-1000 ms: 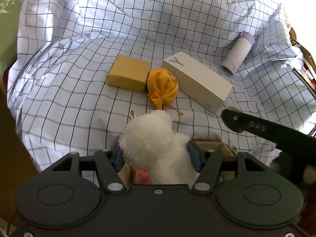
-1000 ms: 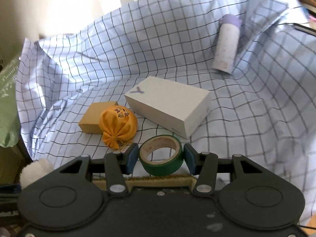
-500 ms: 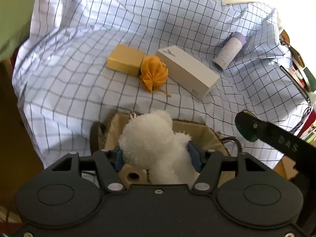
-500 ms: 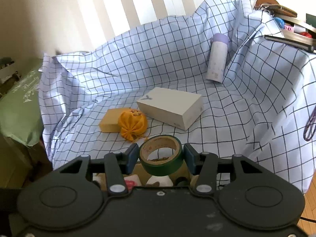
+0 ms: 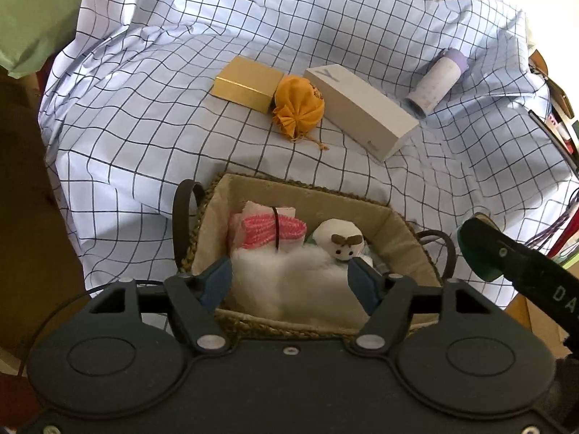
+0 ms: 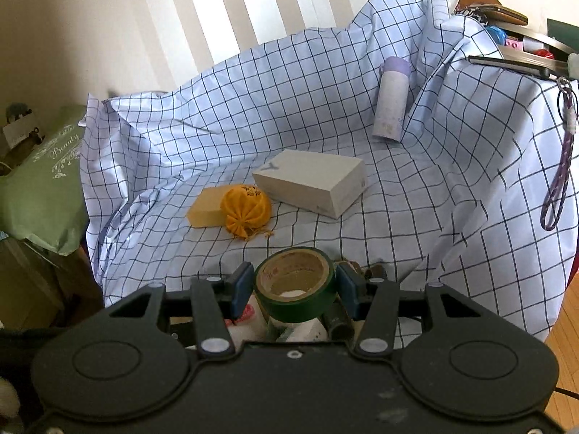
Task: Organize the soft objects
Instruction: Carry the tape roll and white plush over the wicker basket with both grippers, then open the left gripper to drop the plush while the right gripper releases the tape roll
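Item: white plush toy [image 5: 289, 278], in the woven basket [image 5: 401, 228], beside a pink-striped cloth roll [image 5: 269, 231].
Handling: likely light, squashy, non-slip; take by the body.
Left gripper [image 5: 289, 282]: jaws opening, pads clear of the plush.
Right gripper [image 6: 295, 285]: clamped on green tape roll [image 6: 295, 284], above the basket.
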### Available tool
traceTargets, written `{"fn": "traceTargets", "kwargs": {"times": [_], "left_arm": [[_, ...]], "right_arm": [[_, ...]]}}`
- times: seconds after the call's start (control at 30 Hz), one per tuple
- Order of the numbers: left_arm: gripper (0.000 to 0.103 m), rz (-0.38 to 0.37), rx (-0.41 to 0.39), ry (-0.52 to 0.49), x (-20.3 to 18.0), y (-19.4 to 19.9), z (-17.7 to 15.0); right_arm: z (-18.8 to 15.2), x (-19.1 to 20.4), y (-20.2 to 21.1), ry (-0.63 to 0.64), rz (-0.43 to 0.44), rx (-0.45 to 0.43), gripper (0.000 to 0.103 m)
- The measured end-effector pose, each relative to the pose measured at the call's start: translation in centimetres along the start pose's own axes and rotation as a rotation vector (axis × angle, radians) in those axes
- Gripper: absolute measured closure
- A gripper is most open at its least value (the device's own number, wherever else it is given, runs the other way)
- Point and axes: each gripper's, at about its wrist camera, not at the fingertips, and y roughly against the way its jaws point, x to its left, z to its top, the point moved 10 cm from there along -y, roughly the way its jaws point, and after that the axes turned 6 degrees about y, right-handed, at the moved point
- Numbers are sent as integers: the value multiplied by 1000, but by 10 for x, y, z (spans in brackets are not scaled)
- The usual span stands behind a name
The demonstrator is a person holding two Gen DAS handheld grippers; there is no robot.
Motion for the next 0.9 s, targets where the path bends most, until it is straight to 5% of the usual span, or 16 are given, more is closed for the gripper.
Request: {"fn": "traceTargets", "kwargs": {"times": [0.23,0.53,0.9], "left_arm": [[36,35,-20,9,7,0,-4],[26,131,-145,13,18,18,-1],[25,151,-155,-21,16,17,-4]], "right_arm": [[-11,1,-6,11,-7,35,53],[-23,4,-11,28,-12,77,53],[-23,2,-12,23,-19,85,49]]}}
